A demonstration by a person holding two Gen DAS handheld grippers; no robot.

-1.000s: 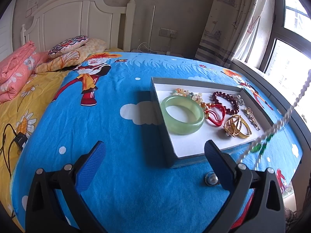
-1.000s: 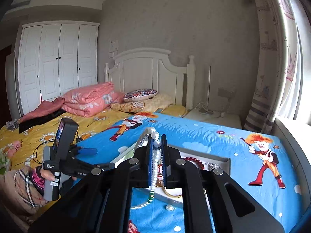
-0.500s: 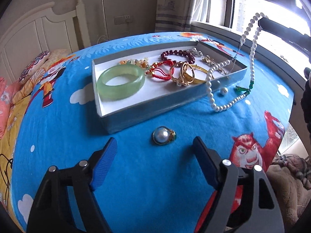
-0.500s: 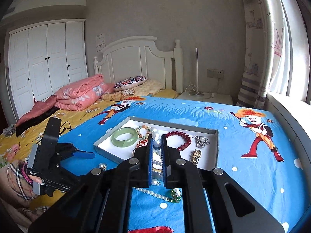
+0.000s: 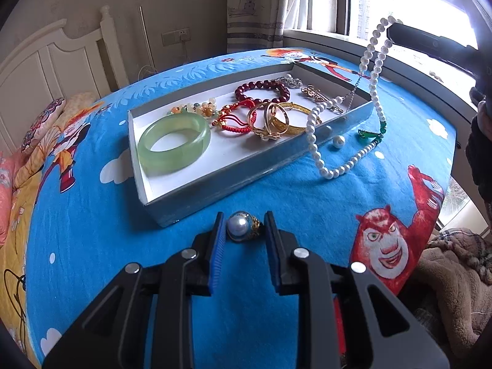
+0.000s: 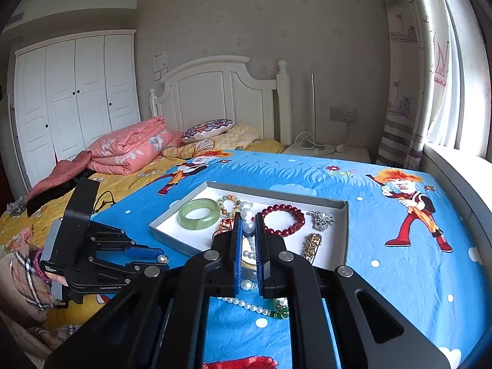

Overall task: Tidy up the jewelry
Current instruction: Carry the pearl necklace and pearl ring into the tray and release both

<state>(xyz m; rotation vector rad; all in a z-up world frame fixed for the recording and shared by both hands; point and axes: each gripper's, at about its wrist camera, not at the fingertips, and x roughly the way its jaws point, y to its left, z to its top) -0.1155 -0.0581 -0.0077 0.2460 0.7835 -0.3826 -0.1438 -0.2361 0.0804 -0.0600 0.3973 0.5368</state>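
Observation:
A pearl ring (image 5: 243, 226) with a gold setting lies on the blue bedspread, just in front of the grey tray (image 5: 215, 181). My left gripper (image 5: 243, 230) is around the ring, jaws closing, blue pads touching it on both sides. The same gripper (image 6: 155, 253) shows in the right wrist view with the pearl at its tips. My right gripper (image 6: 247, 224) is shut on a pearl necklace (image 5: 316, 150). The strand hangs from it, crosses the tray's near corner and ends on the bedspread at a green pendant (image 5: 370, 135). In the tray lie a jade bangle (image 5: 173, 144), gold bangles (image 5: 276, 120) and a red bead bracelet (image 5: 261, 90).
A loose pearl (image 5: 338, 141) rests beside the tray. The tray also holds a red cord bracelet (image 5: 233, 120) and a brooch (image 6: 321, 216). Pillows and a pink quilt (image 6: 129, 150) lie by the white headboard (image 6: 221, 92). A windowsill (image 6: 455, 160) runs along the right.
My left gripper swung from over the tray to the ring, and its jaws came in from wide open onto it. The right gripper sank, laying the necklace's tail on the bedspread.

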